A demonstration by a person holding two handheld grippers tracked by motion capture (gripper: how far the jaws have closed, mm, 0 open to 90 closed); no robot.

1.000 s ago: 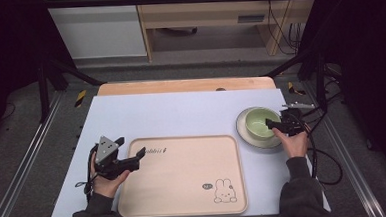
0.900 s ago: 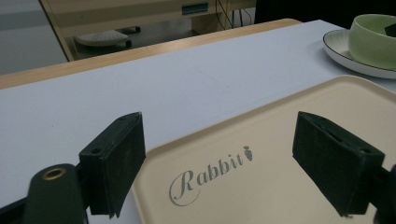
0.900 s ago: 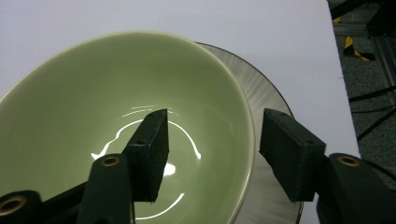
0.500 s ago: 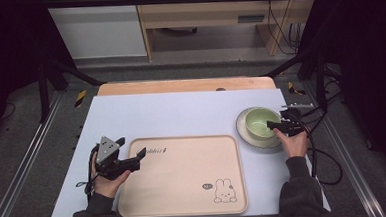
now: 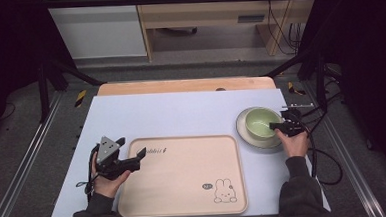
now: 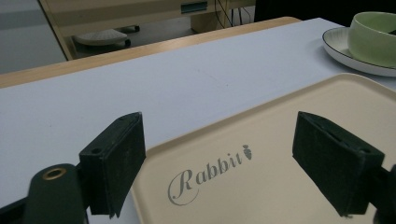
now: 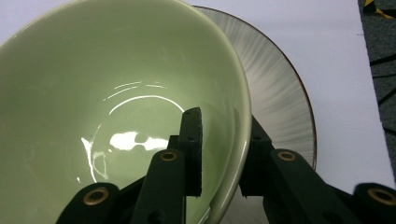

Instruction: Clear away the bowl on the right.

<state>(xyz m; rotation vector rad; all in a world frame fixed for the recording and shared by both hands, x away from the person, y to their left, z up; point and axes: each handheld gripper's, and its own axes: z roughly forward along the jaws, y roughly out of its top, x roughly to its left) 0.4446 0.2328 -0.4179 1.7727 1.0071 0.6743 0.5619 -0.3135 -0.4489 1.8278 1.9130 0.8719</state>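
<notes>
A: How is the right hand-held gripper [image 5: 278, 128] seen to stand?

B: Its jaws have just been closing, and the wall of the green bowl [image 7: 116, 107] is caught between them. In the right gripper view one jaw is seen inside the bowl and the other outside, with the rim pinched between the pads. The bowl is therefore gripped.

A: Where is the bowl placed?

B: It is found directly ahead of that gripper, resting on a pale plate [image 7: 280, 93] with a dark edge. The plate is seen beneath and beyond the outer jaw. In the high view the bowl [image 5: 262, 122] and plate [image 5: 247, 138] are set on the pale blue surface [image 5: 181, 109], just beside the far right corner of the tray [image 5: 184, 179].

A: And the left hand-held gripper [image 5: 139, 159]?

B: It is held with its jaws wide apart, and nothing is clasped between them. In the left gripper view the tray's [image 6: 280, 154] near corner is seen just below and ahead of the jaws, with the word "Rabbit" [image 6: 210, 175] printed between them. Whether the tray's edge is touched cannot be told.

A: What else is marked on the tray?

B: A small rabbit drawing [image 5: 223, 191] is seen at the corner nearest the person's right sleeve [image 5: 300, 193], well apart from both grippers.
</notes>
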